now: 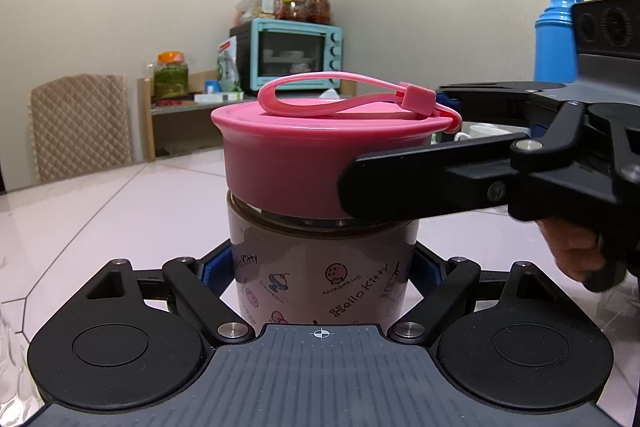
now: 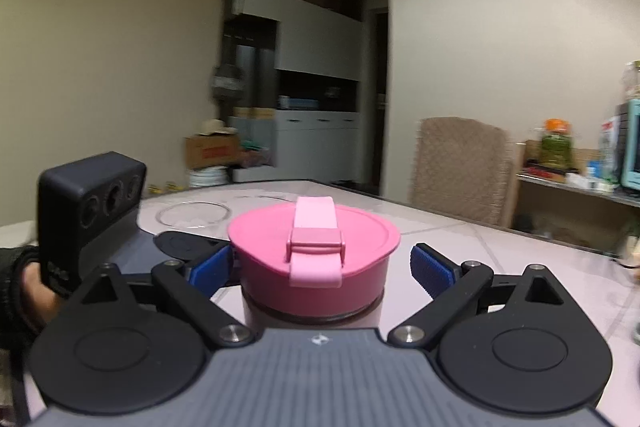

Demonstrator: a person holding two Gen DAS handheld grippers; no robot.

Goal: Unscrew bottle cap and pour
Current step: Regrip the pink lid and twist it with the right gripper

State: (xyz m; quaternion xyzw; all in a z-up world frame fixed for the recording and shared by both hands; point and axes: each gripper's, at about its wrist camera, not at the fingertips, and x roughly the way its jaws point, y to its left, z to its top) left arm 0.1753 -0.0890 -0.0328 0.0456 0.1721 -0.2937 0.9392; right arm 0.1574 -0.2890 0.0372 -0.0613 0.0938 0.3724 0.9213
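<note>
A Hello Kitty bottle (image 1: 320, 267) with a wide pink cap (image 1: 288, 155) and a pink strap loop (image 1: 320, 95) stands on the pale table. My left gripper (image 1: 322, 271) is shut on the bottle's body, its blue pads pressed to both sides. My right gripper (image 2: 322, 265) comes in from the right at cap height. In the right wrist view its blue pads (image 2: 434, 269) stand on either side of the pink cap (image 2: 316, 259) with a gap on the right side, so it is open. The cap sits on the bottle neck.
A blue thermos (image 1: 556, 39) stands at the back right. A white mug (image 1: 476, 133) sits behind the cap. A glass bowl (image 2: 194, 215) lies on the table (image 2: 500, 251) beyond the bottle. A padded chair (image 1: 80, 131) and a shelf with a teal oven (image 1: 296, 55) stand behind.
</note>
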